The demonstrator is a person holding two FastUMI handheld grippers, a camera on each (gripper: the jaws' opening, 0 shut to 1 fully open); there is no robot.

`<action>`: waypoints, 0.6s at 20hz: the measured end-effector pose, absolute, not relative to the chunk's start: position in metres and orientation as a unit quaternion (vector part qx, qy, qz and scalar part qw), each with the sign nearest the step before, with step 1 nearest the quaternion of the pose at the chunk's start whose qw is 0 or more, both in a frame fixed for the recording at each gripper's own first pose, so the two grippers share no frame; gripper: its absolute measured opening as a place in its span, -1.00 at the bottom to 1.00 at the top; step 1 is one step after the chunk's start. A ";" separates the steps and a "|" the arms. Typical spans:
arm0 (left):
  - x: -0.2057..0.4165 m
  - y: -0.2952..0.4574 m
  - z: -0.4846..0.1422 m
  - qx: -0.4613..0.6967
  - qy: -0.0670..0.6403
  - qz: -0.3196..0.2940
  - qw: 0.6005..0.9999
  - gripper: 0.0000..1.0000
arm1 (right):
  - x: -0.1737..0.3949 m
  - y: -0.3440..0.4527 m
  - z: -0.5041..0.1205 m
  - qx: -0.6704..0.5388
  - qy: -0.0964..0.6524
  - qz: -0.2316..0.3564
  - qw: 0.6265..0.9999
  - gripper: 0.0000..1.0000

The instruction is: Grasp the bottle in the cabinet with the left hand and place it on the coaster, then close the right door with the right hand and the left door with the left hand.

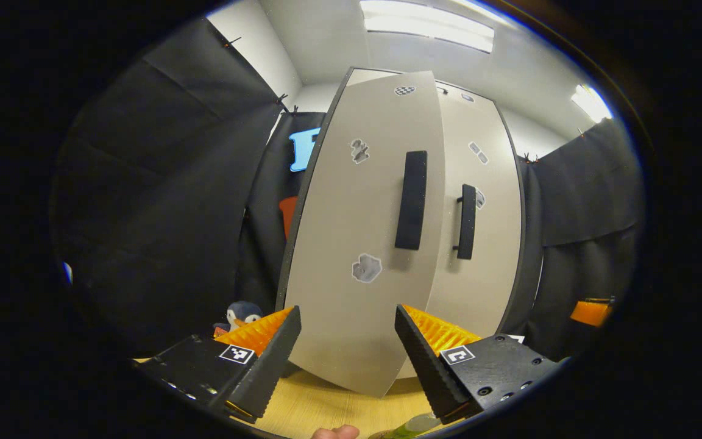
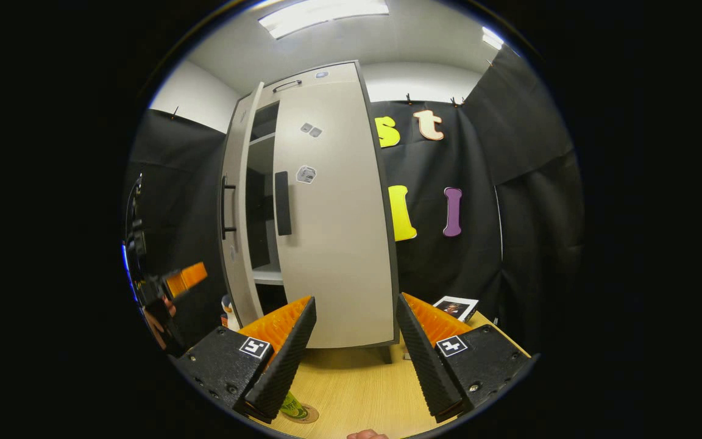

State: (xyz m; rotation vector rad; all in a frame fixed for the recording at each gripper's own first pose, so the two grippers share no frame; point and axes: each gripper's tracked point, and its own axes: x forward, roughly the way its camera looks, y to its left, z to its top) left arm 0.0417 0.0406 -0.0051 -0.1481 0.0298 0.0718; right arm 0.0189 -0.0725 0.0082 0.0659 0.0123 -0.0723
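In the left gripper view, the left claw (image 1: pixel 346 341) is spread wide with nothing between its fingers, facing the cabinet (image 1: pixel 512 201) that stands on the pale wooden worktop (image 1: pixel 326 405). The left door (image 1: pixel 357 244) fills the middle of this view and stands slightly ajar, its lower corner swung out over the worktop just beyond the fingertips. Its dark handle (image 1: pixel 411 200) sits at about 12 o'clock from the claw. The right door (image 1: pixel 485 244) lies flush behind it at 1 o'clock, with its own dark handle (image 1: pixel 466 221). A small penguin toy (image 1: pixel 242 315) sits at 9 o'clock beside the left finger. At 5 o'clock, at the very bottom edge, the green top of the bottle (image 1: pixel 409 427) peeks out below the right finger.

In the right gripper view, the right claw (image 2: pixel 356 344) is likewise spread and empty, pointing at the right door (image 2: pixel 333 231), which looks closed. At 10 o'clock the left door (image 2: pixel 236 207) stands partly open, showing dark shelves inside. At 7 o'clock, under the left finger, the bottle (image 2: pixel 293 405) rests on the round coaster (image 2: pixel 307 416) on the worktop (image 2: pixel 357 384). The left claw (image 2: pixel 183 280) appears far off at 9 o'clock, held by a hand (image 2: pixel 155 326). A small framed picture (image 2: pixel 456 308) lies on the worktop at 2 o'clock.
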 end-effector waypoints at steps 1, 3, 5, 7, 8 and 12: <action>0.038 0.038 -0.013 -0.071 0.018 0.034 0.997 1.00 | 0.019 -0.071 0.007 0.032 0.007 -0.033 0.999 0.63; 0.034 0.032 -0.029 -0.068 0.031 0.035 0.997 0.90 | 0.019 -0.068 0.003 0.034 0.010 -0.031 0.999 0.63; 0.028 0.032 -0.036 -0.056 0.032 0.043 0.997 0.89 | 0.020 -0.066 -0.006 0.040 0.017 -0.032 0.999 0.63; 0.022 0.028 -0.040 -0.049 0.027 0.041 0.998 0.90 | 0.020 -0.062 -0.014 0.048 0.025 -0.030 0.998 0.63; 0.019 0.025 -0.042 -0.046 0.024 0.036 0.998 0.90 | 0.018 -0.060 -0.017 0.049 0.028 -0.029 0.998 0.63; 0.009 0.020 -0.037 -0.039 0.010 0.024 0.999 0.89 | 0.014 -0.057 -0.026 0.035 0.040 -0.035 0.998 0.63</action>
